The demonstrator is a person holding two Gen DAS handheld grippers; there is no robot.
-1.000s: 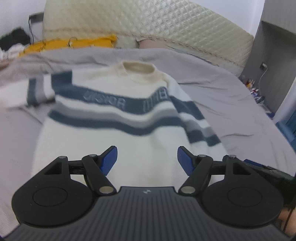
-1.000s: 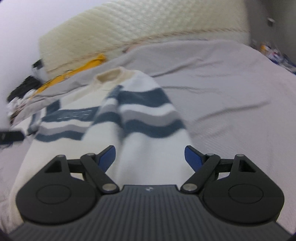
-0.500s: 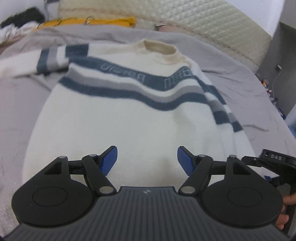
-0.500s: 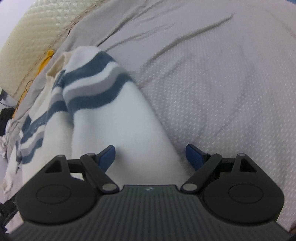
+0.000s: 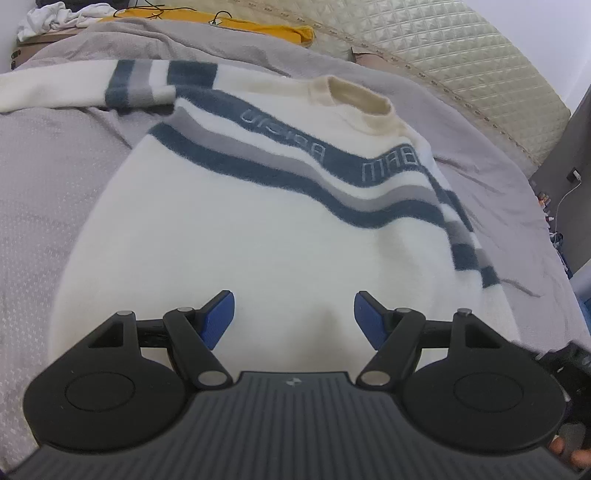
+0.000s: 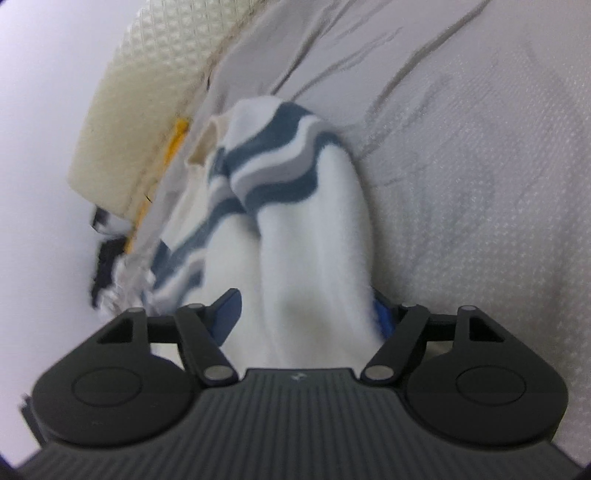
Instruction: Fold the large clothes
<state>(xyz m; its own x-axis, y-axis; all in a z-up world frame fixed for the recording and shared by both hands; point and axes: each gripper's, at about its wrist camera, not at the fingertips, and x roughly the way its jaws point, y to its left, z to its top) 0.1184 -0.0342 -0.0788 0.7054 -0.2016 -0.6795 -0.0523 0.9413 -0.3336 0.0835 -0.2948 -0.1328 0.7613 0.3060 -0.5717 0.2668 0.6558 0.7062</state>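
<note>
Right claw [image 6: 303, 314] closing around sweater [image 6: 314, 258] sleeve; left claw [image 5: 293, 314] apart above hem.

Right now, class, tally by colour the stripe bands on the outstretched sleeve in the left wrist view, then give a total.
Outstretched sleeve of the sweater:
Dark blue bands: 2
Grey bands: 1
White bands between them: 1
Total: 4

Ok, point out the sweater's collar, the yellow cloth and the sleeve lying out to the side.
Cream ribbed collar [image 5: 364, 105], left wrist view, front rim.
Yellow cloth [image 5: 236, 26], left wrist view, top surface.
White striped outstretched sleeve [image 5: 66, 86], left wrist view, plain white part.
</note>
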